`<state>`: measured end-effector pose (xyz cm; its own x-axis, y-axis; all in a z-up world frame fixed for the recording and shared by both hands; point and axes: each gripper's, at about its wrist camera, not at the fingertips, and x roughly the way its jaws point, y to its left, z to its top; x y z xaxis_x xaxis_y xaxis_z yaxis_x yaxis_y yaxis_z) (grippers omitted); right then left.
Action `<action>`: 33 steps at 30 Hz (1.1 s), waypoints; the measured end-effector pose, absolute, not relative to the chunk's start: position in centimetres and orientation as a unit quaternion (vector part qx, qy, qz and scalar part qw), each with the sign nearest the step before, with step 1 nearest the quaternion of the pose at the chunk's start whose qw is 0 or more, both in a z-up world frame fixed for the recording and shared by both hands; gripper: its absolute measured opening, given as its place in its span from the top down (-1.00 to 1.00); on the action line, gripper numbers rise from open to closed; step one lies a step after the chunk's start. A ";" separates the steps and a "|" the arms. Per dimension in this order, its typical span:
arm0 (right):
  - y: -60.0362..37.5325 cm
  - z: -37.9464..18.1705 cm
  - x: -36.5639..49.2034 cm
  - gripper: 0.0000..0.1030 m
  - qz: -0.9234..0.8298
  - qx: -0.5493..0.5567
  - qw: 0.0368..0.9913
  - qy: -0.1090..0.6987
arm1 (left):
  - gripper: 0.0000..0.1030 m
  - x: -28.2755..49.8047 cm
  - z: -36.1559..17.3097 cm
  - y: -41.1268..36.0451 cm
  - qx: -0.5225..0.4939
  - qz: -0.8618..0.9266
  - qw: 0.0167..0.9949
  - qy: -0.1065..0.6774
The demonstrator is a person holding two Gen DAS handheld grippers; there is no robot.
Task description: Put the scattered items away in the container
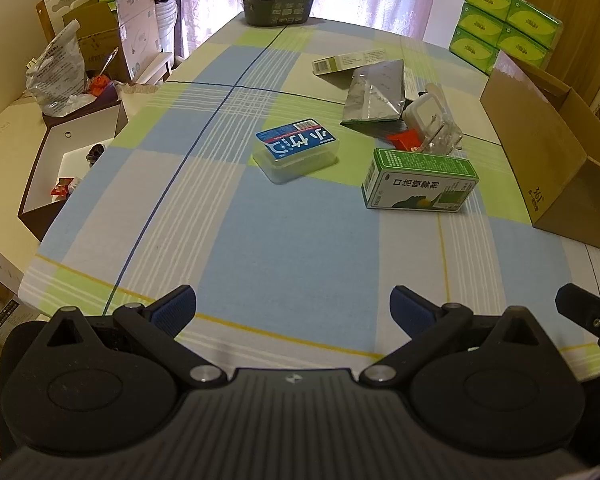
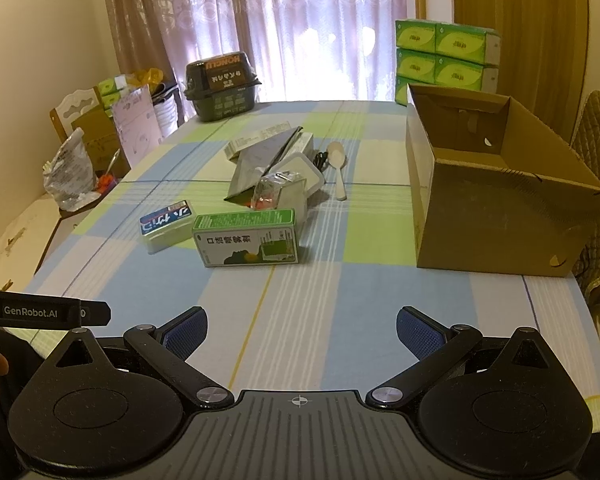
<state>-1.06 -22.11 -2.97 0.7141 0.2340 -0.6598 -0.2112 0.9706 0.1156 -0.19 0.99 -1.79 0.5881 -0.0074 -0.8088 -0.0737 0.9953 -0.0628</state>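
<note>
Both claws — left claw (image 1: 292,310), right claw (image 2: 302,330) — spread, empty; bare cloth ahead, cardboard box (image 2: 496,216) at right edge.

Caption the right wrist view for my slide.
Open right tongs hover over the checked tablecloth, facing a green box, scattered clutter and an open cardboard box.

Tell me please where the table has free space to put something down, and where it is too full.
Free: the cloth between both grippers and the green box, and left of the blue-lidded case. Crowded: the pile around the foil pouch, beside the cardboard box.
</note>
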 end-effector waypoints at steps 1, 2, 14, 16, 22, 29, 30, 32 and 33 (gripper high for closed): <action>-22.1 -3.0 -1.1 -1.00 0.120 0.016 0.925 0.359 | -0.97 -0.2 -1.8 1.0 -0.045 0.019 0.890 0.454; -22.1 -3.0 -1.1 -1.00 0.120 0.017 0.925 0.360 | -0.97 -0.2 -1.8 1.0 -0.045 0.019 0.890 0.454; -22.0 -3.5 -0.8 -1.00 0.119 0.016 0.918 0.379 | -0.97 -0.2 -2.0 1.1 -0.050 0.018 0.889 0.455; -22.0 -3.6 -0.8 -1.00 0.118 0.017 0.916 0.383 | -0.97 -0.1 -2.0 1.1 -0.051 0.017 0.888 0.456; -22.1 -3.7 -0.7 -1.00 0.118 0.018 0.914 0.387 | -0.97 -0.2 -2.0 1.1 -0.052 0.019 0.887 0.458; -22.3 -4.0 -0.6 -1.00 0.117 0.022 0.912 0.392 | -0.97 -0.1 -2.1 1.0 -0.049 0.019 0.886 0.460; -22.3 -4.1 -0.6 -1.00 0.117 0.021 0.912 0.393 | -0.97 -0.1 -2.1 0.9 -0.048 0.018 0.886 0.461; -22.4 -4.2 -0.5 -1.00 0.116 0.020 0.911 0.396 | -0.97 -0.1 -2.1 0.9 -0.048 0.016 0.886 0.461; -22.4 -4.3 -0.4 -1.00 0.116 0.021 0.910 0.398 | -0.97 -0.1 -2.2 0.9 -0.049 0.015 0.886 0.462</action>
<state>-0.43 -22.43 -4.29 0.6567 0.2284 -0.7187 -0.1947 0.9721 0.1310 -0.12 0.93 -2.15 0.5732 -0.0174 -0.8192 -0.0722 0.9948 -0.0716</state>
